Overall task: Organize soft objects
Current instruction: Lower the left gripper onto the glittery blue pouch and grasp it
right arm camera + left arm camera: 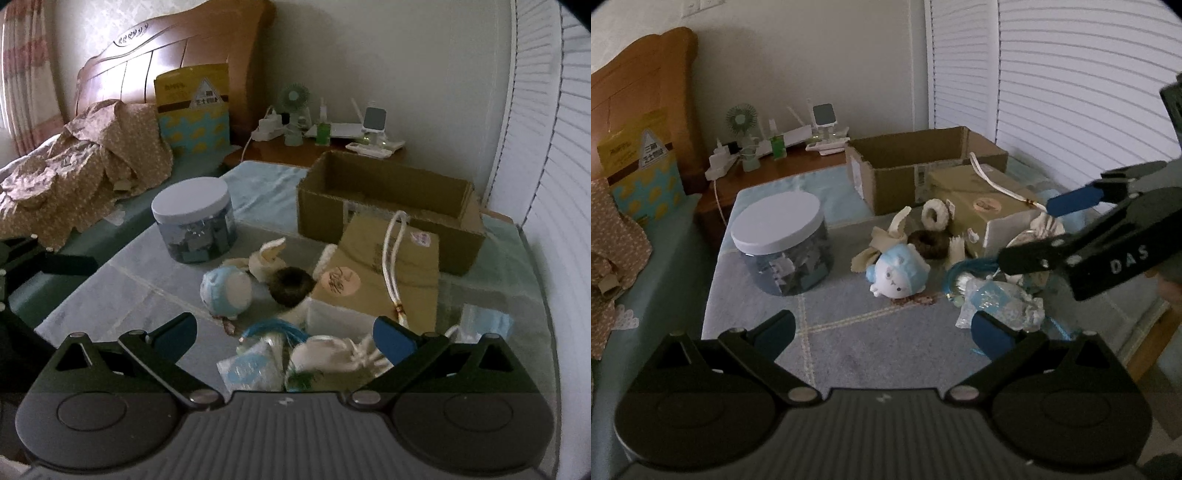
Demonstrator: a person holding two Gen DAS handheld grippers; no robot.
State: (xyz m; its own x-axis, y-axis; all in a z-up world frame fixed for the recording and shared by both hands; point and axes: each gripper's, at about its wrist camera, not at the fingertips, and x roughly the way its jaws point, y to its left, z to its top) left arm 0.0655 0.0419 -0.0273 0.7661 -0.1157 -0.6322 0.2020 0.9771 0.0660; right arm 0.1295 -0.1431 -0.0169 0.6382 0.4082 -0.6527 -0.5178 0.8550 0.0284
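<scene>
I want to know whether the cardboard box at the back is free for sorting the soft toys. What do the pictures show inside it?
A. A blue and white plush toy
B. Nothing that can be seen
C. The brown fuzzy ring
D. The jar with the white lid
B: the right wrist view looks into the open cardboard box and shows only bare inner walls; the plush toy, jar and brown fuzzy ring all lie outside it.

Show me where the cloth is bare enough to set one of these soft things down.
Bare cloth lies between the left gripper, the jar and the blue plush. The cardboard box looks empty. It is crowded around the paper bag.
</scene>
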